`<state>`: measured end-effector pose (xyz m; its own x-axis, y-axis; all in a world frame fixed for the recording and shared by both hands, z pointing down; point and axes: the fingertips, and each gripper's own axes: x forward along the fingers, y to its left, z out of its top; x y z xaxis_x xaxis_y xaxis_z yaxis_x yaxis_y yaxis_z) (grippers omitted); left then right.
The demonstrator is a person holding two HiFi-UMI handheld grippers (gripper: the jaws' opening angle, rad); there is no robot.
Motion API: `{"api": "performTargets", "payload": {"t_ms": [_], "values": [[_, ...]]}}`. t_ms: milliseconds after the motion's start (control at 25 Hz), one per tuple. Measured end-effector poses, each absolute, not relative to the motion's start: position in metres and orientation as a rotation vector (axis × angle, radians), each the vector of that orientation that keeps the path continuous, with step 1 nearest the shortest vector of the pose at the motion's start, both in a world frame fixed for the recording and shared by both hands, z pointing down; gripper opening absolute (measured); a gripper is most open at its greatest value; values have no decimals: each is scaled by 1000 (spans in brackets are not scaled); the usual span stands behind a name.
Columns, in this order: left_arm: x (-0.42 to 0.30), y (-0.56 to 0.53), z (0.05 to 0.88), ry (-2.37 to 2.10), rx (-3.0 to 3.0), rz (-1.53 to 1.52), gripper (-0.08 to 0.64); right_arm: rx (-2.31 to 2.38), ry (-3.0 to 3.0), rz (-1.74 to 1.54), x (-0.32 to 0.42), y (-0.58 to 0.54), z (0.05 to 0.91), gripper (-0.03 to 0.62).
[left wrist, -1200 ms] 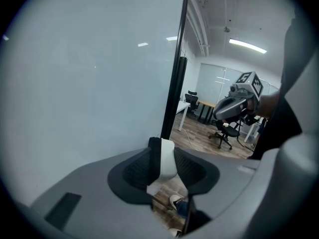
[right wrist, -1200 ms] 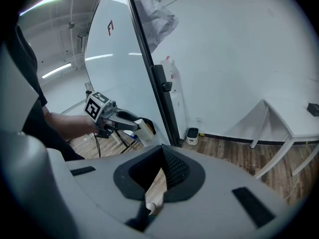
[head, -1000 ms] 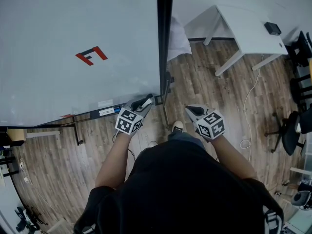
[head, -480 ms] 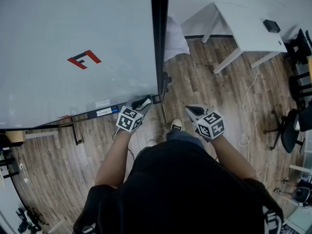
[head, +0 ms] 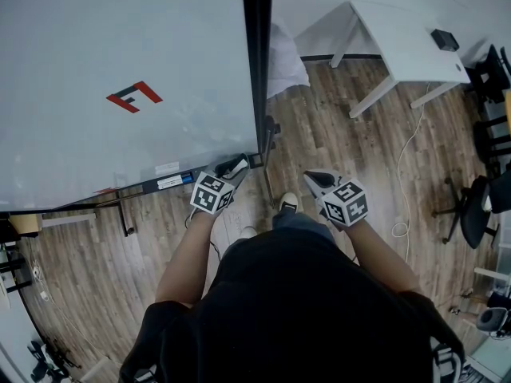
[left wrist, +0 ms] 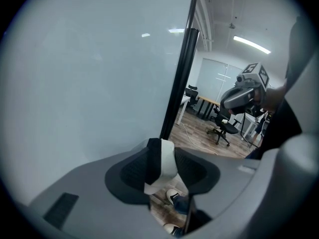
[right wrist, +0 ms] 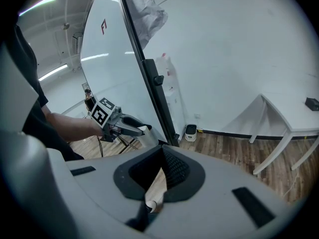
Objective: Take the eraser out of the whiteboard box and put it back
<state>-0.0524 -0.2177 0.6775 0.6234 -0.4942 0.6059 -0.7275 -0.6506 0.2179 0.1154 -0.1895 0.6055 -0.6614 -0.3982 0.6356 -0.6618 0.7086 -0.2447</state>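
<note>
The whiteboard [head: 120, 62] fills the left of the head view, with a dark ledge [head: 164, 183] along its lower edge. My left gripper [head: 236, 168] is at the board's lower right corner and is shut on the eraser [head: 239, 164]. In the left gripper view the eraser [left wrist: 163, 164], black on one side and white on the other, stands upright between the pads. Those jaws have just been opening slightly, with the eraser still between them. My right gripper [head: 313, 179] hangs to the right over the floor, shut and empty. The right gripper view also shows the left gripper [right wrist: 135, 129].
The board's black frame post [head: 257, 62] and stand legs [head: 126, 214] sit close to my left gripper. A white table [head: 407, 50] with a small black item [head: 445, 41] stands at the back right. Office chairs [head: 479, 206] and a floor cable [head: 409, 166] are at the right.
My left gripper has sunk a little beside the board's lower right corner, still with the eraser. The right gripper has stayed where it was.
</note>
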Motion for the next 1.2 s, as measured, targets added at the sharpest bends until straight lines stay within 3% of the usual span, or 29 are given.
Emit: {"api": "performTargets", "payload": {"t_ms": [360,1200], "values": [[-53,-215,669,-960,2420,677,196,810,-2365,621,113,-185,601,-5],[-103,-179,625,-1072,2429,613,196,837,-2412,536,91,-168,567,-5]]}}
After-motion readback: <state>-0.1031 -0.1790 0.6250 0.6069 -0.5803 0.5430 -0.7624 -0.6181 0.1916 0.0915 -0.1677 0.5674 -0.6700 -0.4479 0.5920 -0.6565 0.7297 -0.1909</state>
